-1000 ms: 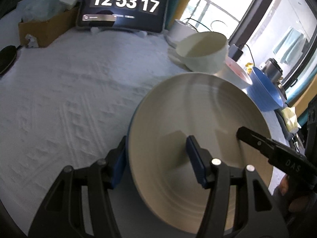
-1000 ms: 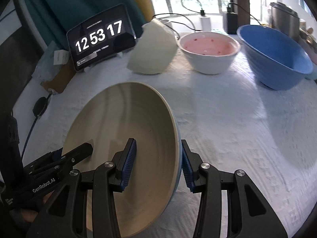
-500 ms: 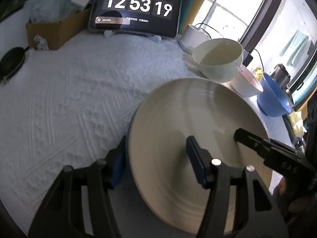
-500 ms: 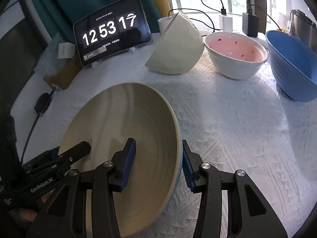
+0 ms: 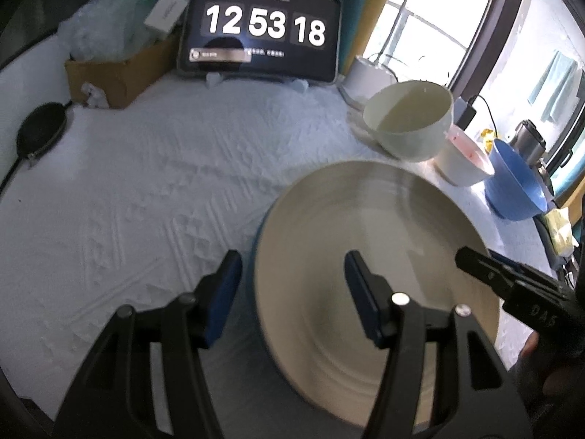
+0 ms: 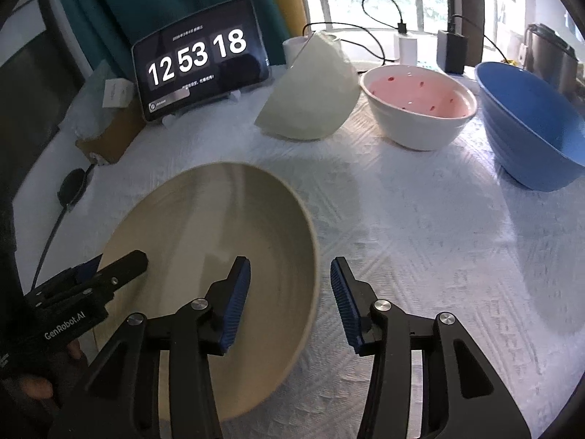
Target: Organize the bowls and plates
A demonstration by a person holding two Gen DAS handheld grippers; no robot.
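Both grippers are on the big beige bowl (image 6: 215,256) right now, which sits on the white tablecloth (image 6: 420,237) at about 7 o'clock in the right wrist view. The left gripper (image 5: 292,292) straddles the bowl's left rim: one pad outside, one inside, with a visible gap on each side, so it's spread wide and not actually pinching anything. The right gripper (image 6: 290,303) is the same deal on the opposite rim, fingers parted with the edge between them and daylight either side of it.

Other dishes are lined up toward 1 o'clock from the right wrist cam: a cream bowl (image 6: 310,102) tipped on its side, just beside it a white bowl with a pink inside (image 6: 420,109), then a blue bowl (image 6: 530,128) at 2 o'clock. From the left cam the cream one's mouth faces the camera.

Tablet clock (image 6: 199,58) at 11 o'clock reads 12 53 18, with a cardboard box (image 5: 113,73) left of it.
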